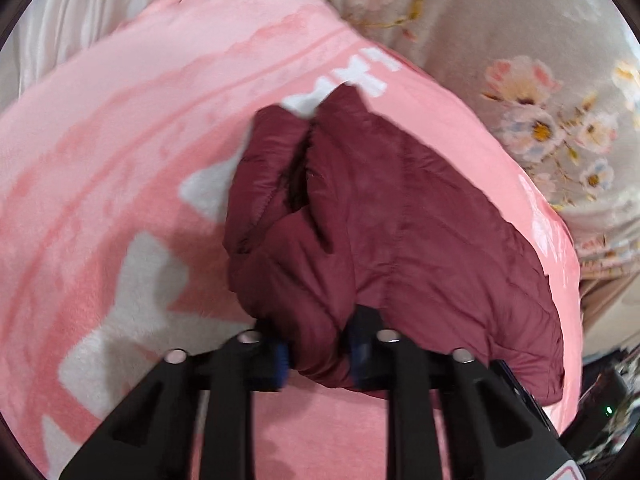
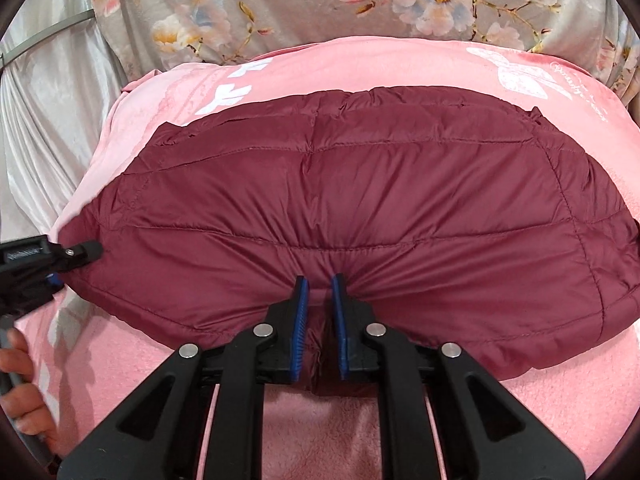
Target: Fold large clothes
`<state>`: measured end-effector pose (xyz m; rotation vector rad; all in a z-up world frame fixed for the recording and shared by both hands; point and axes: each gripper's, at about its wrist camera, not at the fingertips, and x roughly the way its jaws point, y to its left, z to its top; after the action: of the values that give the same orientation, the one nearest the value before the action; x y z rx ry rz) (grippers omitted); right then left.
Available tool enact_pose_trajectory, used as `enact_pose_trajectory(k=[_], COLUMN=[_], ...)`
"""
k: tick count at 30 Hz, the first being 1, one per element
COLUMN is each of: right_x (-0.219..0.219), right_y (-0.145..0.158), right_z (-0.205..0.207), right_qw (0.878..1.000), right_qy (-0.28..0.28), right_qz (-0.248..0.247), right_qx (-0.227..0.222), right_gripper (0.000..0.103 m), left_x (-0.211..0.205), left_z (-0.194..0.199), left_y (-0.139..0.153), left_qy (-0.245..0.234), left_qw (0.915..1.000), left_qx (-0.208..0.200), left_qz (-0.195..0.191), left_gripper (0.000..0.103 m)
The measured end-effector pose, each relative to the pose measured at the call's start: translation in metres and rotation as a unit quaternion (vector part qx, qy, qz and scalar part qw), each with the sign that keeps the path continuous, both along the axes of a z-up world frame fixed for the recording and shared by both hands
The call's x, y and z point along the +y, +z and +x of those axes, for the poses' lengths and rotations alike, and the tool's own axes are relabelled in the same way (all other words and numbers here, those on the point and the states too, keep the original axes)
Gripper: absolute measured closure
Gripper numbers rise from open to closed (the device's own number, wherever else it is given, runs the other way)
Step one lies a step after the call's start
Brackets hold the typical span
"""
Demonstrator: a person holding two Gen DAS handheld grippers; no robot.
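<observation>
Right tool (image 2: 320, 300) pinches jacket (image 2: 340, 208) near hem; long axis sideways.

Your left wrist view blurs the maroon puffer jacket (image 1: 400, 216); its fold hides both fingertips of your left gripper (image 1: 318, 354), and the white lettering beyond it is unreadable.

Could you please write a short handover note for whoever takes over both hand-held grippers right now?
Left hand-held gripper: shut on the jacket at its left end.
Right hand-held gripper: shut on the jacket's near edge, fabric bunched between the blue pads.
The maroon quilted jacket lies on the pink blanket, over a floral sheet.
Done: it looks folded into a compact bundle.
Left: probably finish the fold, flatten it, then release both.
</observation>
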<state>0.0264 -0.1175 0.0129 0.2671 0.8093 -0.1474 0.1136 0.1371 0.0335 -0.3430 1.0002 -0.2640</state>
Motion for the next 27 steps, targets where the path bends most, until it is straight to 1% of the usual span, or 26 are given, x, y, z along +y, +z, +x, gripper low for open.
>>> enact_pose_trajectory(k=[1,3,6,8,10,12,14,16,18,19,21,22,24,27], right_x=[-0.001,-0.005,-0.008,-0.008,-0.006,-0.006,-0.009,-0.018,-0.034,-0.04,-0.053,-0.063,-0.083,-0.116], right_y=[0.002,0.009,0.02,0.017,0.008,0.001,0.0,0.003,0.012,0.018,0.031,0.039,0.05,0.064], right_z=[-0.002,-0.01,-0.028,-0.03,-0.027,-0.025,-0.023,-0.027,-0.042,-0.049,-0.067,-0.079,-0.101,-0.14], right_qw=[1.0,1.0,0.999,0.999,0.999,0.998,0.998,0.996,0.993,0.992,0.994,0.995,0.995,0.993], right_qy=[-0.001,-0.005,0.001,0.007,0.01,0.011,0.013,0.013,0.003,-0.002,-0.023,-0.037,-0.062,-0.113], right_qz=[0.004,0.025,0.041,0.048,0.048,0.053,0.063,0.091,0.12,0.123,0.101,0.086,0.072,0.038], right_qx=[0.001,-0.001,-0.006,0.002,0.012,0.009,0.006,0.005,-0.005,-0.011,-0.019,-0.021,-0.023,-0.023], right_gripper=[0.092,0.093,0.095,0.096,0.098,0.1,0.101,0.101,0.101,0.101,0.1,0.1,0.1,0.1], left_x=[-0.006,-0.016,-0.024,-0.033,-0.047,-0.068,-0.088,-0.113,-0.14,-0.151,-0.176,-0.192,-0.218,-0.265], left_z=[-0.004,-0.012,-0.021,-0.025,-0.031,-0.038,-0.044,-0.052,-0.059,-0.062,-0.065,-0.067,-0.07,-0.079], left_y=[0.011,0.032,0.06,0.075,0.09,0.107,0.12,0.133,0.143,0.145,0.145,0.143,0.139,0.121], left_qy=[-0.006,-0.019,-0.037,-0.048,-0.065,-0.086,-0.107,-0.133,-0.156,-0.165,-0.182,-0.191,-0.206,-0.232], left_qw=[0.9997,0.9985,0.9963,0.9949,0.9924,0.9885,0.9838,0.9784,0.972,0.9698,0.9659,0.9648,0.9628,0.9602], left_qx=[-0.016,-0.042,-0.072,-0.085,-0.102,-0.121,-0.139,-0.154,-0.17,-0.174,-0.177,-0.173,-0.165,-0.14], left_qz=[0.016,0.03,0.029,0.024,0.024,0.03,0.035,0.036,0.042,0.045,0.049,0.052,0.056,0.068], left_gripper=[0.09,0.091,0.092,0.092,0.092,0.092,0.092,0.092,0.092,0.092,0.092,0.092,0.092,0.09])
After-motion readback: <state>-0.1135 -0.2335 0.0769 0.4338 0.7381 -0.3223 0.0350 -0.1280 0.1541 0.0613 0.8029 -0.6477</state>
